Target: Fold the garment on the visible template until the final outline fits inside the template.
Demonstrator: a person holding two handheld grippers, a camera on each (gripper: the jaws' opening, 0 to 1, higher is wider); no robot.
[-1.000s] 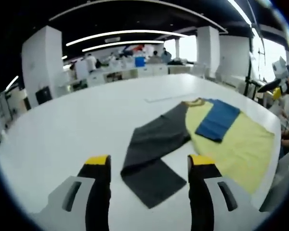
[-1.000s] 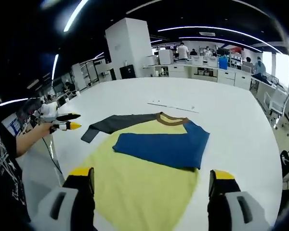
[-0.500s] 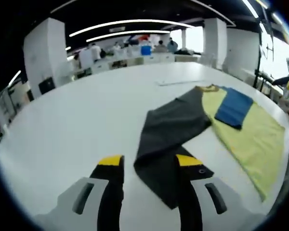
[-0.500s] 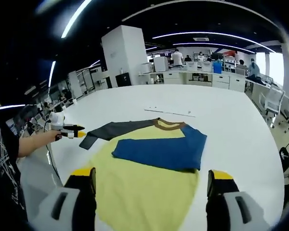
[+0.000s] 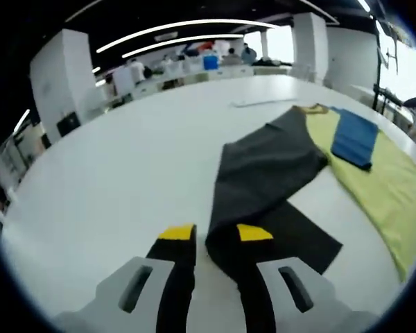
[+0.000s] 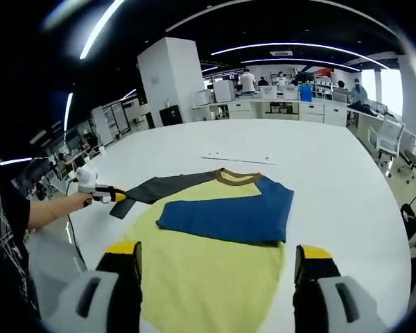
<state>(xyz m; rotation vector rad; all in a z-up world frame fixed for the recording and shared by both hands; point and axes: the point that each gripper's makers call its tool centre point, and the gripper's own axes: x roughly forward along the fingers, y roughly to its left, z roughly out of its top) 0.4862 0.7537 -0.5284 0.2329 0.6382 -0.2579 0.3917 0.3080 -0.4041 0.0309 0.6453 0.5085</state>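
In the left gripper view, the left gripper [image 5: 211, 234] rises from the bottom centre with its yellow-tipped jaws drawn narrow, a slim gap between them. The cuff edge of the grey sleeve [image 5: 263, 177] lies right at the jaw tips, the right jaw over the dark cloth; whether the cloth is actually pinched I cannot tell. The sleeve runs from lower centre up toward the upper right, its end folded back on itself into a dark flap at lower right. Beyond it, along the right edge, lies the shirt [image 5: 392, 191], yellow-bodied, with a blue sleeve [image 5: 353, 137] folded across it and a brown collar at the top. All of it rests on a white table [image 5: 111, 187]. A thin pale line, the template [image 5: 260, 103], shows on the table above the collar.

In the right gripper view, the right gripper [image 6: 216, 251] stands at the bottom with jaws wide apart, holding nothing, above the yellow body of the shirt [image 6: 208, 270]. The blue sleeve [image 6: 229, 211] lies folded across the chest at centre. The grey sleeve [image 6: 159, 187] stretches toward centre left, where the left gripper [image 6: 114, 197], in a person's hand, meets its cuff. The template [image 6: 239, 157] marks show above the collar.
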